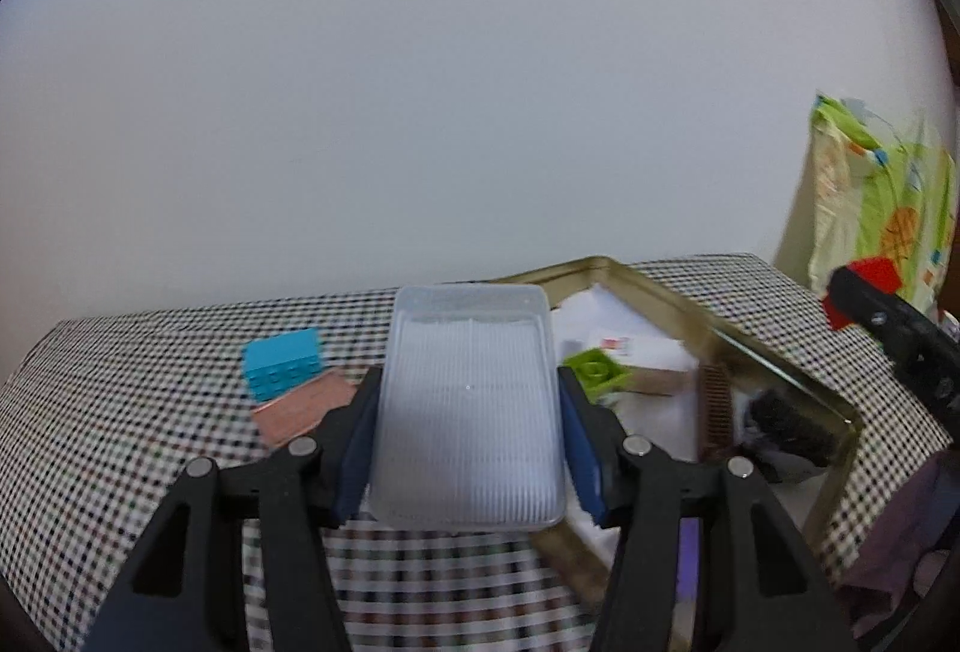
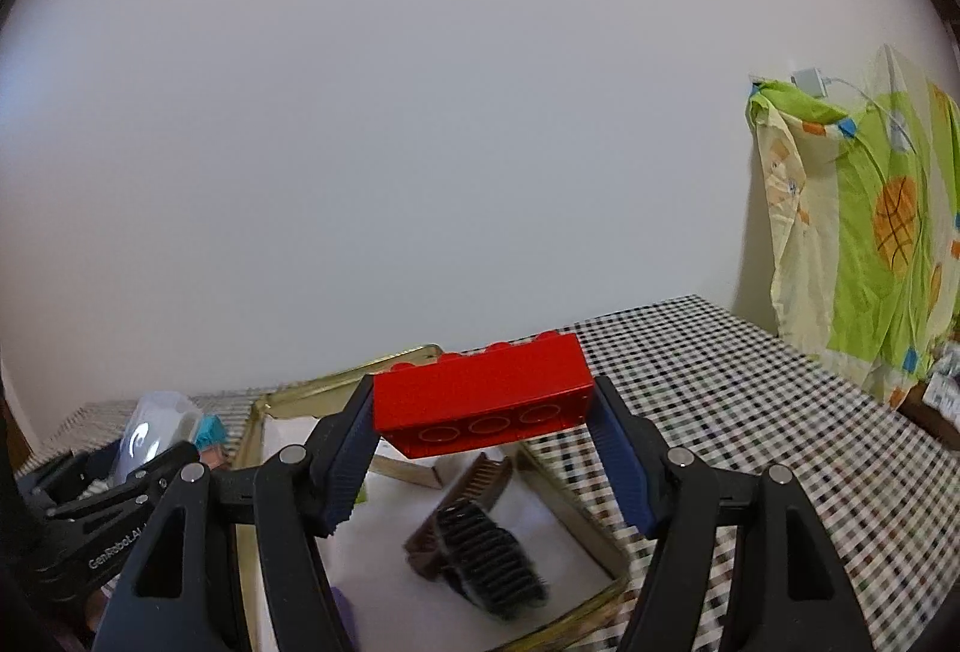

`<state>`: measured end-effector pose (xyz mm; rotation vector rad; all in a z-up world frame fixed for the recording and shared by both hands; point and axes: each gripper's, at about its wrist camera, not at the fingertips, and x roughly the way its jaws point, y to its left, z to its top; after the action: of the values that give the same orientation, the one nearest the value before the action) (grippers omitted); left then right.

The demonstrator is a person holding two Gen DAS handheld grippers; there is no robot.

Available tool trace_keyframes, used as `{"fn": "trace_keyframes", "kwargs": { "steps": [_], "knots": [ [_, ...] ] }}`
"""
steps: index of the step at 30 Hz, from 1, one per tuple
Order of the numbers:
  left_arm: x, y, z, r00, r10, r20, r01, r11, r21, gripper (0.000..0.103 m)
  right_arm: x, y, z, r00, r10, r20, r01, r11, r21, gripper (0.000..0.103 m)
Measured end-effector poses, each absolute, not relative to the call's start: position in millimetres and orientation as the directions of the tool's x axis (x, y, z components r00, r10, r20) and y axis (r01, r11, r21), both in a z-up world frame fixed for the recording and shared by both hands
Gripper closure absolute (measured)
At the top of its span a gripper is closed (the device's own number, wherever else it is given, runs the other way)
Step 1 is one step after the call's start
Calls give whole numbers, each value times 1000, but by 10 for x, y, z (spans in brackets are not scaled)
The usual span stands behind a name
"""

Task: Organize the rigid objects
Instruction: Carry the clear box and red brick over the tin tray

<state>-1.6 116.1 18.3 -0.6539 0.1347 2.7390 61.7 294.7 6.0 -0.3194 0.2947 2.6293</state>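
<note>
Gripping a clear plastic box (image 1: 468,406), the left tongs (image 1: 468,430) also reveal a blue brick (image 1: 282,364). Only the right view shows the right tongs (image 2: 483,442) clamping a red brick (image 2: 480,400) over the comb (image 2: 480,478).

Black tongs (image 1: 468,448) with ribbed blue pads (image 2: 348,466) and silver screws.

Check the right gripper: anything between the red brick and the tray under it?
Nothing visible blocks it. The red brick is clamped in the right gripper above the gold-rimmed tray. A brown comb and black brush lie on the tray floor below, with bare white lining around them.
</note>
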Motion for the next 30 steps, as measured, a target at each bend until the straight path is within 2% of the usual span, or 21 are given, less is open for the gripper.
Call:
{"fn": "trace_keyframes", "kwargs": {
  "steps": [4, 11, 18, 30],
  "knots": [
    [24, 1344, 198, -832, 316, -457, -369, -929, 29, 49, 505, 2981, 7, -845, 442, -301, -486, -869, 88, 33],
    [101, 1668, 195, -814, 353, -461, -425, -904, 58, 49, 436, 3162, -35, -834, 442, -331, -488, -870, 69, 33],
    [116, 1901, 121, -780, 378, -498, -474, -877, 76, 49, 358, 3385, -99, -839, 365, -405, -456, -876, 156, 33],
    [58, 2085, 0, -744, 358, -565, -492, -865, 100, 49, 112, 3266, -178, -833, 265, -485, -371, -919, 136, 33]
  ]
}}
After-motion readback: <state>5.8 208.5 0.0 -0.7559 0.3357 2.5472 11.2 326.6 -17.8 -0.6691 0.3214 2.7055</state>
